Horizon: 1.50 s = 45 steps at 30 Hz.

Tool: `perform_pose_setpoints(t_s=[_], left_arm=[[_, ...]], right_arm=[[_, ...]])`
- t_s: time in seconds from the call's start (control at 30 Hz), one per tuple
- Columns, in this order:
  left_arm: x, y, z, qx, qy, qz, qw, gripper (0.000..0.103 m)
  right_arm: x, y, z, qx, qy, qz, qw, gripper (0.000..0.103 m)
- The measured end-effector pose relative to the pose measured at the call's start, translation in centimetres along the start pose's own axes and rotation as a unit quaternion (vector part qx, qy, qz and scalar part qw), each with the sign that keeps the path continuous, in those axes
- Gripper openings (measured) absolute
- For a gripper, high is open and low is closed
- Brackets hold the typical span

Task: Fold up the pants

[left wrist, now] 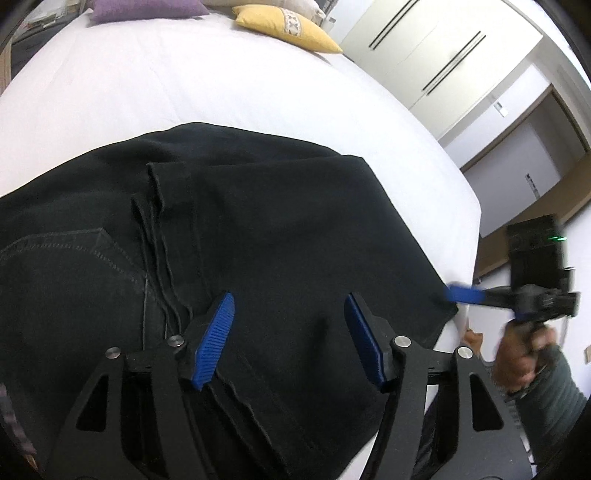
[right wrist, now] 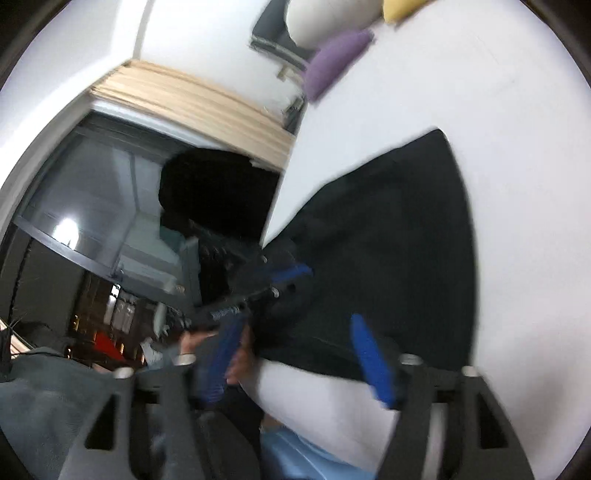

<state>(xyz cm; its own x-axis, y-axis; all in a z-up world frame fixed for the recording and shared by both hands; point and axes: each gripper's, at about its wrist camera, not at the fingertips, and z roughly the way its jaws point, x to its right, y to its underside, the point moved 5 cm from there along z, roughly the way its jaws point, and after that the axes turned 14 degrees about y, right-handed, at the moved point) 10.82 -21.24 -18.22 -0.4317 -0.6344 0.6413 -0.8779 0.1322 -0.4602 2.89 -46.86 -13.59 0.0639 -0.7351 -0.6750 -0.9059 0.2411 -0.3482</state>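
Black pants (left wrist: 240, 236) lie folded on a white bed (left wrist: 147, 85), with a back pocket and hem edges at the left. My left gripper (left wrist: 290, 306) is open and empty, its blue pads just above the cloth near the front edge. My right gripper (left wrist: 458, 295) shows at the right, its blue tip at the pants' front right corner. In the blurred right wrist view the right gripper (right wrist: 295, 328) is open over the pants (right wrist: 388, 240) edge, and the left gripper (right wrist: 280, 277) shows beyond it.
A yellow cushion (left wrist: 288, 27) and a purple cushion (left wrist: 144, 9) lie at the bed's far end. White wardrobe doors (left wrist: 443, 55) stand to the right. The bed's edge (left wrist: 472, 221) runs close at the right. A window (right wrist: 92, 206) and wooden shelf (right wrist: 192, 110) are at the left.
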Motion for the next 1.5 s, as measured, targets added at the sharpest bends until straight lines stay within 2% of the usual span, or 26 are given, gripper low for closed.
perform_pose_setpoints(t_s=[0.03, 0.07, 0.1, 0.13, 0.17, 0.23, 0.3, 0.37, 0.47, 0.53, 0.57, 0.67, 0.73, 0.77, 0.83, 0.9, 1.03, 1.1, 1.17, 1.2, 1.27, 1.33, 1.37, 1.5], left_arm=[[0.3, 0.3, -0.6, 0.007, 0.002, -0.003, 1.0000, 0.061], [0.5, 0.5, -1.4, 0.016, 0.001, -0.009, 0.9998, 0.061], [0.7, 0.7, -2.3, 0.025, -0.001, -0.013, 0.9996, 0.061], [0.8, 1.1, -3.5, 0.036, -0.002, -0.018, 0.9992, 0.065], [1.1, 1.7, -5.6, 0.060, 0.000, -0.022, 0.9980, 0.076], [1.3, 3.0, -8.9, 0.099, -0.005, -0.027, 0.9947, 0.090], [0.5, 4.2, -13.3, 0.145, -0.011, -0.045, 0.9884, 0.092], [-0.6, 6.4, -16.9, 0.175, -0.015, -0.067, 0.9822, 0.092], [-3.5, 9.0, -20.7, 0.205, -0.030, -0.114, 0.9716, 0.092], [-5.7, 11.9, -22.9, 0.229, -0.034, -0.174, 0.9573, 0.092], [-6.6, 12.7, -23.6, 0.236, -0.034, -0.188, 0.9528, 0.092], [-10.2, 15.4, -25.1, 0.259, -0.040, -0.256, 0.9306, 0.092], [-12.4, 16.4, -25.4, 0.276, -0.020, -0.300, 0.9129, 0.092], [-13.2, 16.5, -25.0, 0.278, -0.014, -0.313, 0.9079, 0.092], [-14.3, 16.5, -24.5, 0.275, -0.011, -0.333, 0.9020, 0.092], [-15.3, 16.3, -23.5, 0.278, 0.013, -0.339, 0.8986, 0.092], [-16.4, 15.6, -22.8, 0.304, 0.041, -0.341, 0.8889, 0.091], [-17.6, 15.4, -22.1, 0.311, 0.053, -0.349, 0.8822, 0.085], [-18.0, 14.8, -21.4, 0.324, 0.068, -0.365, 0.8703, 0.066], [-18.2, 14.6, -21.3, 0.326, 0.075, -0.371, 0.8661, 0.061], [-19.0, 14.6, -20.8, 0.328, 0.086, -0.387, 0.8572, 0.043], [-19.6, 14.6, -20.3, 0.327, 0.096, -0.404, 0.8485, 0.031], [-20.0, 14.7, -20.0, 0.329, 0.104, -0.411, 0.8438, 0.029], [-20.4, 14.4, -20.2, 0.330, 0.109, -0.411, 0.8430, 0.018]], right_arm=[[1.1, 0.4, 1.6, -0.020, 0.042, 0.008, 0.999, 0.088], [1.0, 0.3, 2.3, -0.018, 0.071, -0.010, 0.997, 0.077], [0.4, 0.3, 2.2, -0.011, 0.086, -0.028, 0.996, 0.077], [-0.3, 0.1, 1.8, -0.013, 0.083, -0.024, 0.996, 0.078], [-1.0, -0.2, 1.2, -0.014, 0.062, -0.008, 0.998, 0.078], [-2.9, -0.7, -0.9, 0.023, 0.008, 0.005, 1.000, 0.078], [-5.9, -0.8, -2.2, 0.063, -0.040, -0.005, 0.997, 0.078], [-8.0, -0.7, -1.7, 0.079, -0.067, -0.003, 0.995, 0.078], [-9.8, -0.8, 1.0, 0.073, -0.086, 0.010, 0.994, 0.078], [-10.3, -1.0, 3.0, 0.061, -0.087, 0.018, 0.994, 0.078], [-10.6, -1.1, 3.5, 0.055, -0.090, 0.019, 0.994, 0.078], [-12.1, -0.7, 5.4, 0.045, -0.104, 0.010, 0.993, 0.078], [-13.2, -0.8, 5.9, 0.040, -0.111, 0.008, 0.993, 0.078], [-13.5, -0.9, 6.3, 0.038, -0.113, 0.009, 0.993, 0.078], [-14.1, -1.2, 6.9, 0.038, -0.114, 0.010, 0.993, 0.078], [-14.3, -1.1, 6.4, 0.037, -0.120, 0.011, 0.992, 0.078], [-14.4, -1.3, 6.1, 0.040, -0.126, 0.011, 0.991, 0.078], [-13.8, -1.4, 5.6, 0.044, -0.129, 0.014, 0.991, 0.078], [-13.4, -1.6, 5.5, 0.046, -0.131, 0.019, 0.990, 0.078], [-13.2, -1.7, 5.5, 0.047, -0.131, 0.020, 0.990, 0.078], [-13.0, -1.9, 5.8, 0.044, -0.126, 0.021, 0.991, 0.078], [-13.0, -2.1, 6.3, 0.040, -0.120, 0.020, 0.992, 0.078], [-12.9, -2.2, 6.6, 0.038, -0.114, 0.019, 0.993, 0.078], [-12.6, -2.6, 8.2, 0.015, -0.090, 0.019, 0.996, 0.077]])
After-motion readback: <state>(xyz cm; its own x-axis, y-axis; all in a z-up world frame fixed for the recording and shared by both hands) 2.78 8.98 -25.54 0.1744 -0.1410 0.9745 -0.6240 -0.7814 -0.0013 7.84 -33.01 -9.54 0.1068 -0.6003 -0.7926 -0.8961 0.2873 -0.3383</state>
